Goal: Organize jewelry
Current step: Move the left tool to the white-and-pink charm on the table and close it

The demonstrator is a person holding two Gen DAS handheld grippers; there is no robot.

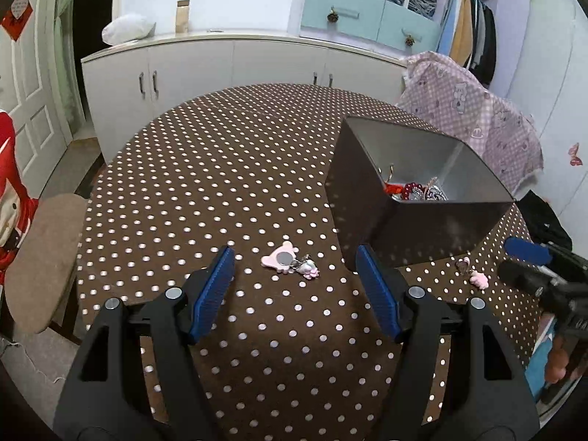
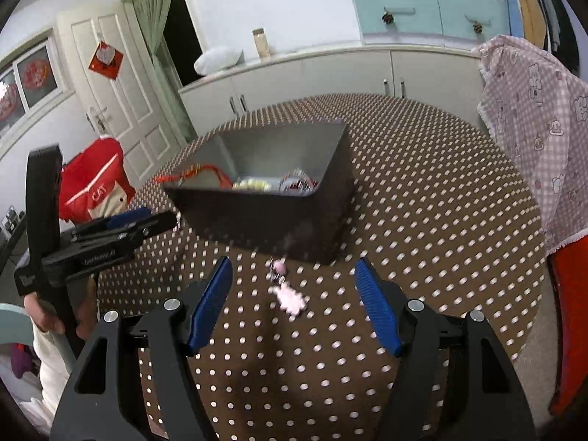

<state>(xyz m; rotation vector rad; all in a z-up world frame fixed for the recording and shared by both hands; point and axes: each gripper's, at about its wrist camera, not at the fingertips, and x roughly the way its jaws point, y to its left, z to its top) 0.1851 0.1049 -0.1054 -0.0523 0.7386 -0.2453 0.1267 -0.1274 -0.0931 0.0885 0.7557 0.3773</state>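
A round desk (image 1: pixel 205 169) covered in a brown cloth with white polka dots carries everything here. A dark open box (image 1: pixel 371 198) stands toward its right edge, with jewelry heaped inside and a red cord draped over one wall. On the cloth near the middle lies a pink bear-shaped charm (image 1: pixel 281 259) with a grey disc on its face and a small silver trinket touching it. A second pink charm (image 1: pixel 477 278) on a short chain lies just beside the box's near corner.
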